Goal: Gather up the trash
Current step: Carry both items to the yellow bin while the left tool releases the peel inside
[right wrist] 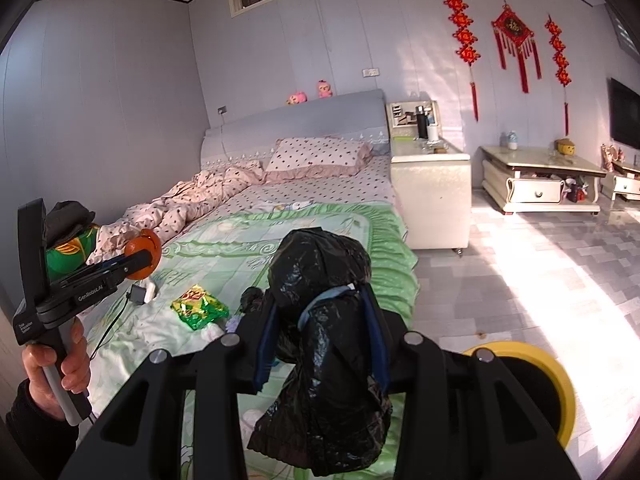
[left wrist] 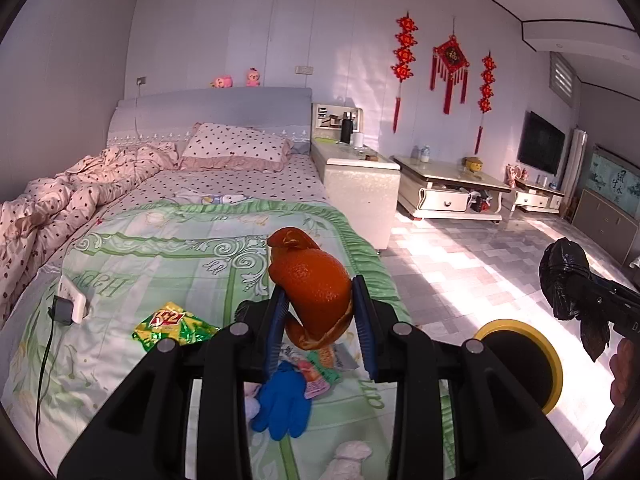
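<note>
Holding an orange peel (left wrist: 316, 292) between its narrow blue pads, the left gripper (left wrist: 320, 320) hangs above the foot of the green quilt (left wrist: 160, 248). The right gripper (right wrist: 324, 340) clamps a crumpled black plastic bag (right wrist: 324, 320) above the quilt's floor-side edge. A yellow-rimmed bin (right wrist: 560, 384) stands on the floor just beside that edge. A green snack wrapper (left wrist: 176, 326) and a blue glove (left wrist: 284, 404) remain on the quilt. Good practice: bring each load squarely over the bin's mouth before parting the pads.
</note>
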`<state>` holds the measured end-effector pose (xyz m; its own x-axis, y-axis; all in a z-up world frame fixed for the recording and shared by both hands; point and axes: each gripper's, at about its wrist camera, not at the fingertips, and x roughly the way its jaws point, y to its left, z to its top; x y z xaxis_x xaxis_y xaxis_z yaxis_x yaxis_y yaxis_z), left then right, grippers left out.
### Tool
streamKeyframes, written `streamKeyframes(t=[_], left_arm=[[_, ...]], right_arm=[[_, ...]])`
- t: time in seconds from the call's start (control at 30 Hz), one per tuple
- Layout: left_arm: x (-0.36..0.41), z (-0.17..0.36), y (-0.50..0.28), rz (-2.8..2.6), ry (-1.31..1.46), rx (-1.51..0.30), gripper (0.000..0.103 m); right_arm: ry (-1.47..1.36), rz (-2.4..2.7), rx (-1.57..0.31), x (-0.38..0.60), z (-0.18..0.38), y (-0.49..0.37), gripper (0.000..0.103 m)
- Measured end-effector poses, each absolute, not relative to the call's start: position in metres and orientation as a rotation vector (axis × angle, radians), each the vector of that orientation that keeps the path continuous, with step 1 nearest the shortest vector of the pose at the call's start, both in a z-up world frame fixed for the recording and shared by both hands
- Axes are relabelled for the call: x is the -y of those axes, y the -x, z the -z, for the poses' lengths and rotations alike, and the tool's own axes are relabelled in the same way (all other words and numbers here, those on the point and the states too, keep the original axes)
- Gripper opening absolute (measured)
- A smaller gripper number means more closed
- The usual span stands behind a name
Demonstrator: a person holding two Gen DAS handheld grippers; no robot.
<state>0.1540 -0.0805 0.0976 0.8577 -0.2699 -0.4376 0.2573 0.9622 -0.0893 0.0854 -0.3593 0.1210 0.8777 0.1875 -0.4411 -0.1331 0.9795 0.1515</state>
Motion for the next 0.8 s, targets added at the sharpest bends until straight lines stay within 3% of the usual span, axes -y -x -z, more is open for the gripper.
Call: streamKeyframes(t=[0.33, 0.8], left_arm=[[0.207, -0.123, -0.159, 0.483, 0.014, -0.474, 0.031], [0.344, -0.054, -0.180, 0.672, -0.040, -0.609, 0.031]], right_arm=[[-0.157, 0.007, -0.406, 0.449, -0.143, -0.065, 0.037], [-0.269, 0.141, -0.512, 0.537, -0.077, -0.068, 0.037]])
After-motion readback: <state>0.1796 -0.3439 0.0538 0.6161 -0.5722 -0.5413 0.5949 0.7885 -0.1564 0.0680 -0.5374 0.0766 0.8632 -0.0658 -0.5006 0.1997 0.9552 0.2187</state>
